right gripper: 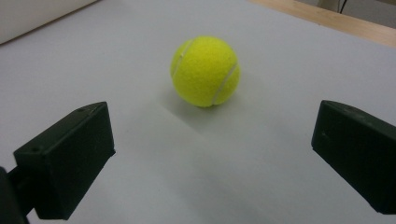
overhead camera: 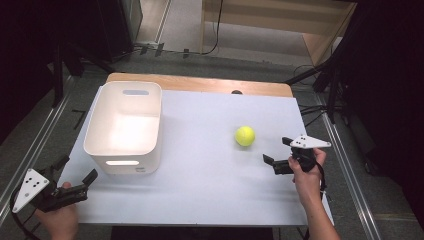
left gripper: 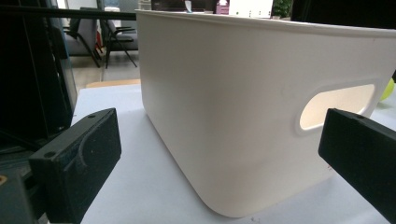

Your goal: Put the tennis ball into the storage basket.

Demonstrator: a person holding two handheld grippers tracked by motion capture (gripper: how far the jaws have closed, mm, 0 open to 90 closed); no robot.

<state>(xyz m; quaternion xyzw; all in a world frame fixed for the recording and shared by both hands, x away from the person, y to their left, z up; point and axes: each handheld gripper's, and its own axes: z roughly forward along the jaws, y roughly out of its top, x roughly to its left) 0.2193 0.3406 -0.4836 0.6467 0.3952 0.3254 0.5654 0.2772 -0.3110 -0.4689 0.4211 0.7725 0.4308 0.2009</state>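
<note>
Yellow tennis ball point(right gripper: 205, 71) sits just ahead of your right gripper point(right gripper: 210, 154), jaws wide. Centre it before closing. Left gripper point(left gripper: 219, 168) gapes, empty, beside the white bin point(left gripper: 261, 116).

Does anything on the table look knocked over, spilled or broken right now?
Nothing stands out. The white bin sits upright and empty, the tennis ball rests intact on the white table, and both the left gripper and right gripper are open, touching nothing.

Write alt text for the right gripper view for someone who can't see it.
A yellow tennis ball sits on a pale table, centred ahead of the open right hand-held gripper, whose two black jaws rise at either side without touching it. A wooden table edge crosses the top right corner.
</note>
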